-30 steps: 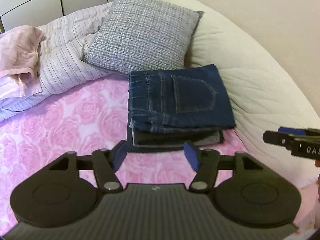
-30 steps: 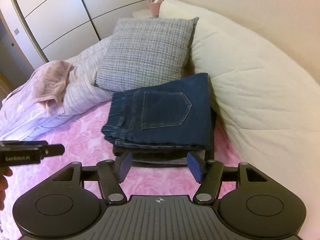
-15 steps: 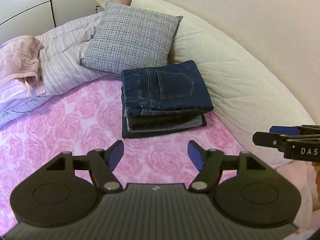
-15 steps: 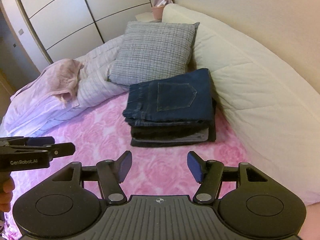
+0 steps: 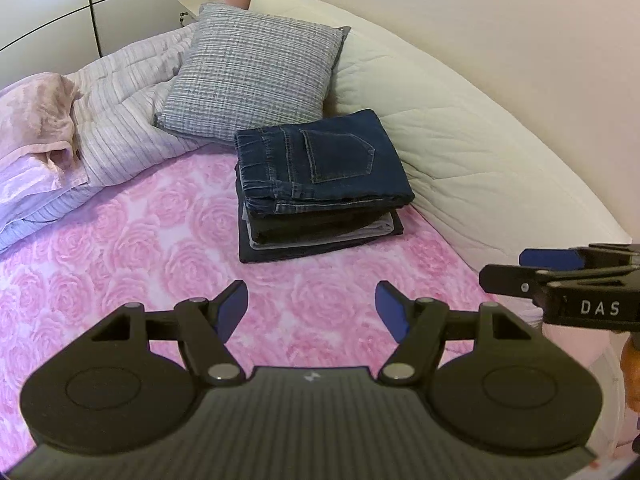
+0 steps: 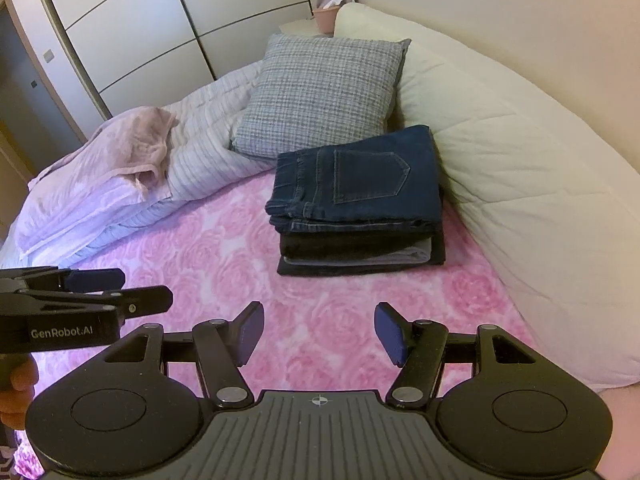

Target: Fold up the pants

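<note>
Left wrist view showed the left gripper hanging over the pink rose-patterned bedspread, its blue-padded fingers spread wide with nothing between them. The folded jeans lay at about twelve o'clock from those fingers, well apart from them, back pocket up, as the top layer of a neat stack of folded pants; darker and grey garments sat under them. The stack rested on the bedspread, just beside the cream quilted bolster at its three o'clock side, and the grey checked cushion leaned behind it at eleven o'clock. A striped duvet and a pink blanket were bunched at nine to ten o'clock. The right gripper showed at three o'clock, at the picture's edge.

In the right wrist view, the right gripper's fingers also stood wide apart and empty, with the jeans at twelve o'clock and clear of them. The left gripper entered at nine o'clock, and part of a hand showed under it.
</note>
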Action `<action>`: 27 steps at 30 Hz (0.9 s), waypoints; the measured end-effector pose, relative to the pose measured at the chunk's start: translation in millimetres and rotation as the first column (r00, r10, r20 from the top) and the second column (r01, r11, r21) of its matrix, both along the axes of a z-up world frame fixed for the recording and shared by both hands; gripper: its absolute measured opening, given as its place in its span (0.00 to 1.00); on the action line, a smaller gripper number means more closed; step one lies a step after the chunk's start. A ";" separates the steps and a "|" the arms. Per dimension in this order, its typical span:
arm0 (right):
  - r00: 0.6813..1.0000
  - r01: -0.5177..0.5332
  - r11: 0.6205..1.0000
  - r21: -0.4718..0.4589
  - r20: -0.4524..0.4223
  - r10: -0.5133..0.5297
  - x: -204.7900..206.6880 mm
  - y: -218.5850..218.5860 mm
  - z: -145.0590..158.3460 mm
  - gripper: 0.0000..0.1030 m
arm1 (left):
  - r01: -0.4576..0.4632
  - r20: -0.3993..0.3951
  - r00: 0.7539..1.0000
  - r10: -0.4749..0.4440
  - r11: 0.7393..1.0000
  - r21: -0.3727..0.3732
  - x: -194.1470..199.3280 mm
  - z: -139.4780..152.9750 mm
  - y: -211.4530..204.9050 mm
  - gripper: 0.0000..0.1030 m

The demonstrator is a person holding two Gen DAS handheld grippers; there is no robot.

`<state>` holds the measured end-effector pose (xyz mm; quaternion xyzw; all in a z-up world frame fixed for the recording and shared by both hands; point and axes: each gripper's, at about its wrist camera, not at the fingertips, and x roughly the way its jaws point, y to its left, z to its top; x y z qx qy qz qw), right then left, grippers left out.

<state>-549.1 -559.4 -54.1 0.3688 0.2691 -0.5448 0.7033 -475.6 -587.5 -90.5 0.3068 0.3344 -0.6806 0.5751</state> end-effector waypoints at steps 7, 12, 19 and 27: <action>1.000 -0.001 1.000 0.010 -0.010 0.001 -0.2 -1.3 -3.0 0.57 | 0.019 -0.003 1.000 -0.019 1.000 0.002 -5.0 -1.7 -1.5 0.65; 1.000 -0.003 1.000 0.012 -0.013 0.004 -1.7 -3.0 -4.7 0.57 | 0.022 -0.001 1.000 -0.022 1.000 0.006 -6.9 -3.2 -3.8 0.65; 1.000 -0.007 1.000 0.020 -0.012 0.008 -1.5 -4.8 -6.4 0.57 | 0.021 0.004 1.000 -0.021 1.000 0.014 -8.2 -3.6 -8.0 0.65; 1.000 -0.005 1.000 0.031 -0.009 0.006 -5.0 -8.9 -8.7 0.57 | 0.028 0.008 1.000 -0.029 0.999 0.023 -11.8 -6.2 -13.7 0.65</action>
